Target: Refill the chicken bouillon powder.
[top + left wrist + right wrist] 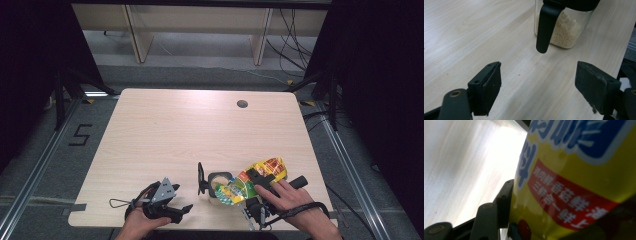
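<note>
A glass jar (218, 183) partly filled with pale granules (564, 32) stands near the table's front edge, its black lid (201, 178) swung open to the left. My right gripper (260, 177) is shut on a yellow, green and red snack bag (250, 183), which is tipped over the jar's mouth. In the right gripper view the bag (574, 170) presses against the left fingertip (504, 200); the other fingertip is hidden behind it. My left gripper (183, 210) rests open on the table left of the jar, its jaws (537, 85) wide apart with nothing between them.
The light wooden table (175, 130) has a round cable hole (242, 104) at the back right. Wooden furniture legs and cables lie on the floor beyond. The jar and both hands sit close to the table's front edge.
</note>
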{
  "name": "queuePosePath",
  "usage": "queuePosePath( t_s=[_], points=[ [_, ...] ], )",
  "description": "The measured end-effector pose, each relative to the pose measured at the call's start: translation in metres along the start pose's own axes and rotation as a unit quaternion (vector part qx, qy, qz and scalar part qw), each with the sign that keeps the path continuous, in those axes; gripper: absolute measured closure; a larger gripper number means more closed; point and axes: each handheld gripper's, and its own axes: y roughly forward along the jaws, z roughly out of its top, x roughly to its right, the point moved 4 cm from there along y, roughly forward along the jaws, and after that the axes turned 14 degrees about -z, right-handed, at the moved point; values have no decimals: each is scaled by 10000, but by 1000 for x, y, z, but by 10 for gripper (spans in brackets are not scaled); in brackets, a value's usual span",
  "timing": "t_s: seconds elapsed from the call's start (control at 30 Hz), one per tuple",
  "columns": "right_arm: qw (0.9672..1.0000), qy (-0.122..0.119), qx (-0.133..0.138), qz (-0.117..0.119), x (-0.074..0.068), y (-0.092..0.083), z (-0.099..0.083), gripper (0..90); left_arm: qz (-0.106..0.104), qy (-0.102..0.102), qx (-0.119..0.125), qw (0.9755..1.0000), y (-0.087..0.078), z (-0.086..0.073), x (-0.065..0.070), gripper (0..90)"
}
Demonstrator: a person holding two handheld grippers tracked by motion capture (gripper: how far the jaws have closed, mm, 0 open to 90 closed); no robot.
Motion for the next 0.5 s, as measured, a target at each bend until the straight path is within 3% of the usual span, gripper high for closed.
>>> queuePosePath(
  t_s=[0.03, 0.1, 0.13, 0.27, 0.3, 0.37, 0.43, 0.47, 0.5],
  points=[
    [10000, 90, -22, 11, -1, 0, 0, 469, 25, -78, -12, 10000, 0, 0, 1, 208],
    [10000, 0, -32, -16, 1, 0, -1, 469, -14, -132, 61, 9999, 0, 0, 1, 208],
    [9998, 132, -128, -6, -2, -1, -3, 469, 16, -128, -10, 9999, -1, 0, 1, 208],
    [10000, 46, -10, -9, 0, 1, -2, 470, 0, -89, 27, 10000, 0, 0, 0, 208],
    [9999, 139, -69, 20, -2, 0, -1, 470, 1, -108, 34, 9999, 0, 0, 1, 208],
    [10000, 50, -23, 9, 0, 0, 0, 470, 10, -5, -71, 10000, -1, 0, 0, 208],
    [9998, 155, -90, 4, -2, -1, -2, 470, -17, -131, 59, 9999, 0, 0, 1, 208],
    [10000, 62, -77, 11, 0, 0, -3, 471, -13, -139, 63, 9999, 0, 0, 1, 208],
    [9999, 117, -70, 11, -1, 0, -4, 470, 11, -125, -12, 9999, 0, 0, 1, 208]
  ],
)
